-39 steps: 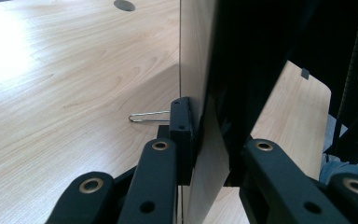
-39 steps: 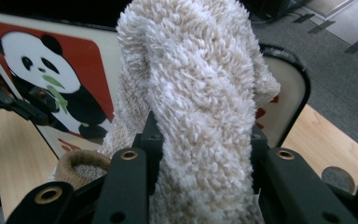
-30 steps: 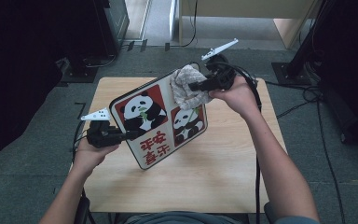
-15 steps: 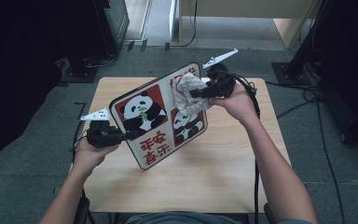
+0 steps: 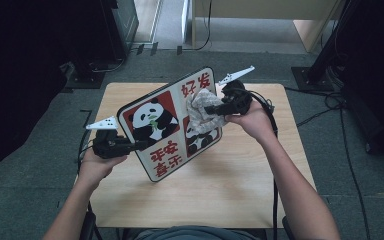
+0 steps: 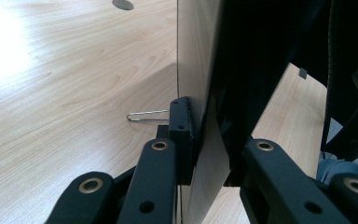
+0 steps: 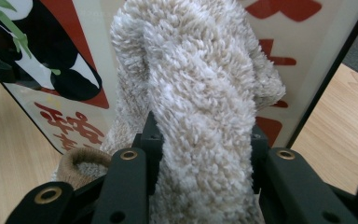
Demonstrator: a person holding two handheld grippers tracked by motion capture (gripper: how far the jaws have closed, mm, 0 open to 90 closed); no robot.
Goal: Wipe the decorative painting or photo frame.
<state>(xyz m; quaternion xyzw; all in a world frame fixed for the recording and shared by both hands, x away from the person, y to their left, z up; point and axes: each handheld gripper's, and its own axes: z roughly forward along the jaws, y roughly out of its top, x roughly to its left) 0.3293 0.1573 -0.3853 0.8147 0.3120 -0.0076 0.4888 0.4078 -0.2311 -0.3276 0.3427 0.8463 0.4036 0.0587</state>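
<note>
A picture board [image 5: 166, 125] with pandas on red panels and red characters stands tilted above the table. My left gripper [image 5: 134, 145] is shut on its left edge; in the left gripper view the jaws pinch the thin board [image 6: 209, 154] from both sides. My right gripper [image 5: 211, 108] is shut on a fluffy beige cloth [image 5: 200, 115] and holds it against the board's right half, over the second panda. In the right gripper view the cloth [image 7: 200, 107] bulges up between the jaws, with the board [image 7: 65, 70] right behind it.
The light wooden table [image 5: 230, 190] lies under the board, with a small wire clip [image 6: 144, 115] on it near the left gripper. Black stands and cables [image 5: 325, 100] sit on the grey floor around the table.
My right gripper has slid the cloth down the board's face, from its top corner to the middle of the right half. The top characters now show. The left gripper has kept still.
</note>
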